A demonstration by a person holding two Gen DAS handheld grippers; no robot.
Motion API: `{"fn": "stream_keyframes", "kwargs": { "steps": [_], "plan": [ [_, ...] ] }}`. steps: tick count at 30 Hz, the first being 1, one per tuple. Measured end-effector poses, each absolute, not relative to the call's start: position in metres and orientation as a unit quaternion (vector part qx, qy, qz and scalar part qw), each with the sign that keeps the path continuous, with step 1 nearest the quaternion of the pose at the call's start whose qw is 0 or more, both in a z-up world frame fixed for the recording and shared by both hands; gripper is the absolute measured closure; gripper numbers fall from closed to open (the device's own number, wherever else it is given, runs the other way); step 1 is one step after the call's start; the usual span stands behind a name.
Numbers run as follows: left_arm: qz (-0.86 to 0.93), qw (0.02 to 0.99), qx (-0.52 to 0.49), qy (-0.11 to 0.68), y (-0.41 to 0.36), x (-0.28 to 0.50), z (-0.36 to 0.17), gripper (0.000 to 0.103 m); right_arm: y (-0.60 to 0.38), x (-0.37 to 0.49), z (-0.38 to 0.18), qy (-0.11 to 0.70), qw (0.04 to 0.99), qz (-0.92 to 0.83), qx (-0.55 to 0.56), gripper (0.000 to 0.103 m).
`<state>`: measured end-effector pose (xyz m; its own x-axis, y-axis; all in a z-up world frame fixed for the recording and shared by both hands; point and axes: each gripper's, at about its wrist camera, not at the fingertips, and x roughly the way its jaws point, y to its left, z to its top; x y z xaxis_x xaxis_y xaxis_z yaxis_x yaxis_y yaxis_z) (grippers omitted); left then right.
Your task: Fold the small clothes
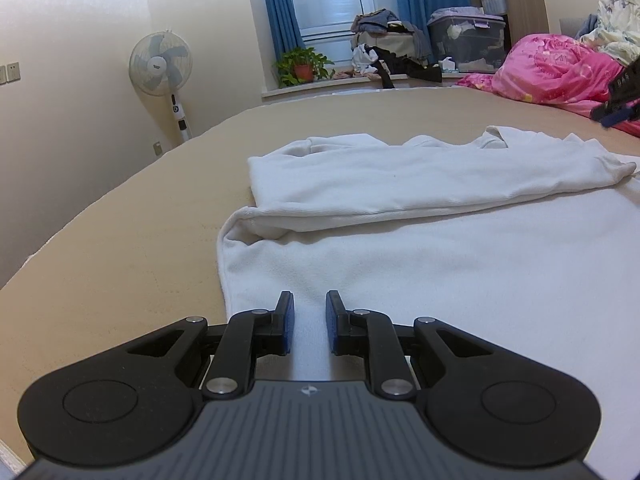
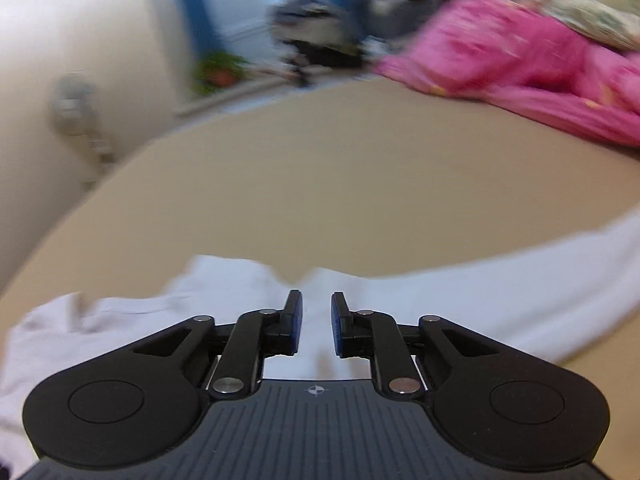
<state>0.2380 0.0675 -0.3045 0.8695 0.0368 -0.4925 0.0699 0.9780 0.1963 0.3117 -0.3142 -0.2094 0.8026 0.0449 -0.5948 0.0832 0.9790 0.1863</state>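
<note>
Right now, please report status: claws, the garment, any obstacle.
Left claw and right claw both open, over cloth. White garment flat on bed, sleeve folded across. Nothing in the way.

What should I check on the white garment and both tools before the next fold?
1. Sleeve folded across the white fleece garment: ok.
2. Left tool over the near hem, a gap between its blue pads: ok.
3. Left tool pinching cloth: cannot tell.
4. Right tool open above the garment's far edge: ok.
5. Beige bed sheet bare beside the garment: ok.
6. Crumpled pink quilt apart from the garment: ok.
</note>
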Motion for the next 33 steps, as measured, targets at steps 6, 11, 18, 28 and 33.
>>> {"fn": "stream_keyframes", "kwargs": {
  "steps": [6, 11, 18, 28, 33],
  "plan": [
    [-0.009, 0.961, 0.104, 0.256, 0.067, 0.239, -0.306, 0.084, -0.312, 0.312, -0.236, 0.399, 0.914, -0.020, 0.065, 0.077],
    [-0.009, 0.961, 0.104, 0.256, 0.067, 0.239, -0.305, 0.084, -0.313, 0.298, -0.245, 0.419, 0.908, -0.025, 0.009, 0.072],
    [-0.009, 0.961, 0.103, 0.256, 0.066, 0.239, -0.306, 0.084, -0.388, 0.271, -0.206, 0.348, 0.929, -0.091, 0.084, 0.058],
    [-0.007, 0.960, 0.115, 0.254, 0.065, 0.242, -0.311, 0.084, -0.583, 0.229, -0.237, 0.278, 0.873, -0.302, 0.264, 0.057],
    [-0.004, 0.959, 0.125, 0.254, 0.062, 0.244, -0.312, 0.084, -0.640, 0.227, -0.269, 0.236, 0.854, -0.333, 0.323, 0.057]
  ]
}}
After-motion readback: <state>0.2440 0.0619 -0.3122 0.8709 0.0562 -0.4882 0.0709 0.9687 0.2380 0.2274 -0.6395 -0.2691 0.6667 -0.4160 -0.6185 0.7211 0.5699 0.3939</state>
